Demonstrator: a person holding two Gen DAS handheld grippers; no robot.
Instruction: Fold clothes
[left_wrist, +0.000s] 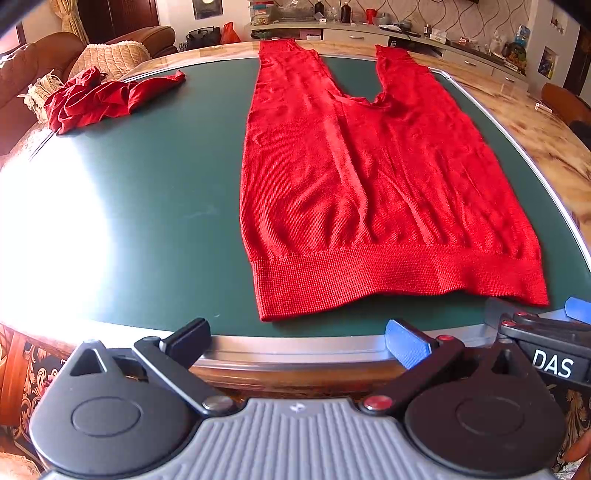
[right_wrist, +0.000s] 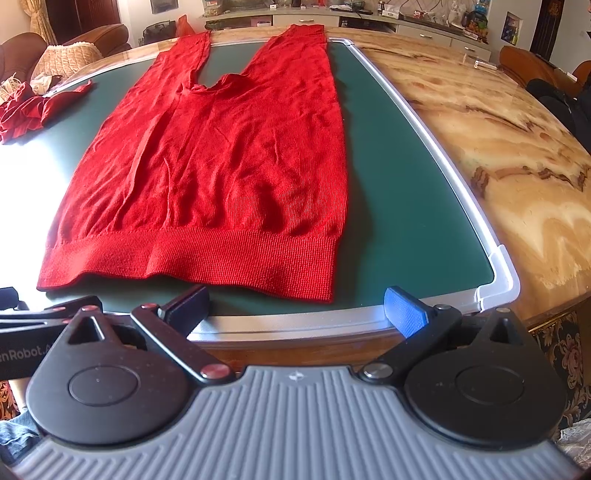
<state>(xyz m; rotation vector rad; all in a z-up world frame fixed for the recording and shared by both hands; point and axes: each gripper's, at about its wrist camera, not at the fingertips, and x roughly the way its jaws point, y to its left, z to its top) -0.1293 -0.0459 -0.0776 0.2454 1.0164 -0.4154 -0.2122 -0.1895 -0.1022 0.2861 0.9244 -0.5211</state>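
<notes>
A red knit sweater (left_wrist: 369, 177) lies flat on the green mat (left_wrist: 166, 192), hem toward me, sleeves stretched away to the far edge. It also shows in the right wrist view (right_wrist: 221, 166). My left gripper (left_wrist: 299, 341) is open and empty, just short of the hem near the mat's front edge. My right gripper (right_wrist: 295, 310) is open and empty, also just before the hem, near its right corner. The right gripper shows at the right edge of the left wrist view (left_wrist: 546, 332). A crumpled dark red garment (left_wrist: 99, 98) lies at the mat's far left.
The mat has a silver frame (right_wrist: 424, 122) and rests on a marbled tabletop (right_wrist: 498, 147). Strong glare covers the mat's left part (left_wrist: 48, 229). Brown sofas with a cushion (left_wrist: 110, 55) stand behind left. A cluttered sideboard (left_wrist: 369, 29) runs along the back wall.
</notes>
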